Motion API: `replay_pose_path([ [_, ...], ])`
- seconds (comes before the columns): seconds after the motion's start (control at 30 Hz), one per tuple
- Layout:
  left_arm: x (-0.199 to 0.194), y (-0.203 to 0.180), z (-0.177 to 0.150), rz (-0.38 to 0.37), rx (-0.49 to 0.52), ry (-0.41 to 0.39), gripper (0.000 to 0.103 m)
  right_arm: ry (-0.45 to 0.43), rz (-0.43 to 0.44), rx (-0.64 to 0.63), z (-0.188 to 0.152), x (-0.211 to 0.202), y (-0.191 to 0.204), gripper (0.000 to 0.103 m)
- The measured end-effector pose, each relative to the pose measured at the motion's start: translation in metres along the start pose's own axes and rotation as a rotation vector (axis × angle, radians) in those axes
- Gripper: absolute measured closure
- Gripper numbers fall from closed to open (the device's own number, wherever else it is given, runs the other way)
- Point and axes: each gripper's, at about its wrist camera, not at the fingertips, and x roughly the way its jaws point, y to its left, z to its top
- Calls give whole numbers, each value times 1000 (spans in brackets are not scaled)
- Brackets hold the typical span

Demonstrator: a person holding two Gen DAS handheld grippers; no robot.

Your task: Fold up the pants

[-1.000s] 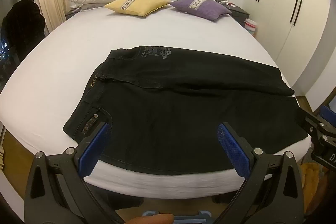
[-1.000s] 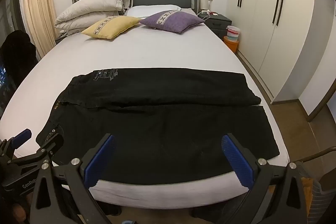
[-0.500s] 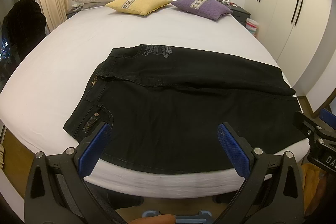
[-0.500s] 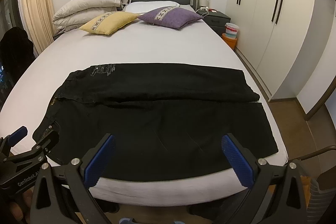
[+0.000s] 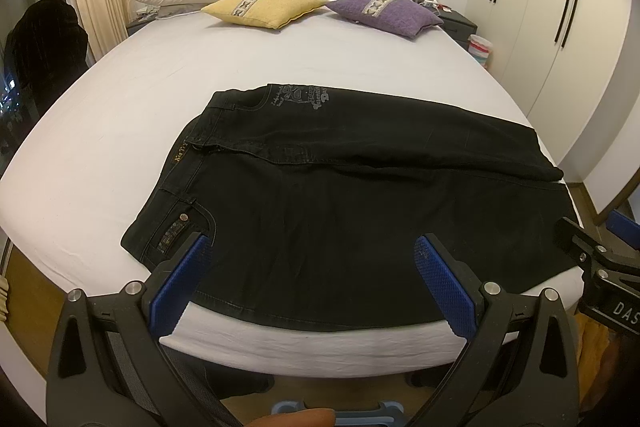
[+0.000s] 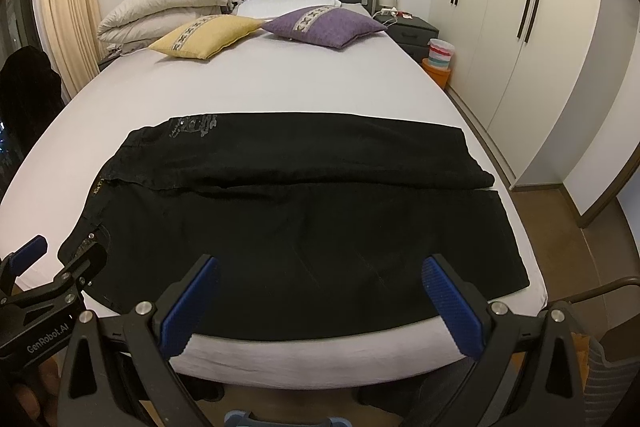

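Two black hand-held grippers with blue pads hang over the near edge of the big white bed point(image 5: 120, 99). The left gripper point(image 5: 310, 277) has its pads wide apart and holds nothing. The right gripper point(image 6: 320, 297) is wide apart too and holds nothing. The black denim pants point(image 6: 304, 223) lie flat across the bed, waist to the left, legs to the right. A yellow square cushion point(image 6: 206, 37) and a purple square cushion point(image 6: 324, 27) sit far back by the headboard.

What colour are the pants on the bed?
Black pants, with a pale printed design near the waist; clearest in the left wrist view.
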Motion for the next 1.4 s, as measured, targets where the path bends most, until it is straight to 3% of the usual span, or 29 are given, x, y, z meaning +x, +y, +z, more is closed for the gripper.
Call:
replay_pose_path([
  [1.4, 7, 5, -5, 3, 4, 11, 0, 14, 6, -4, -12, 7, 9, 0],
])
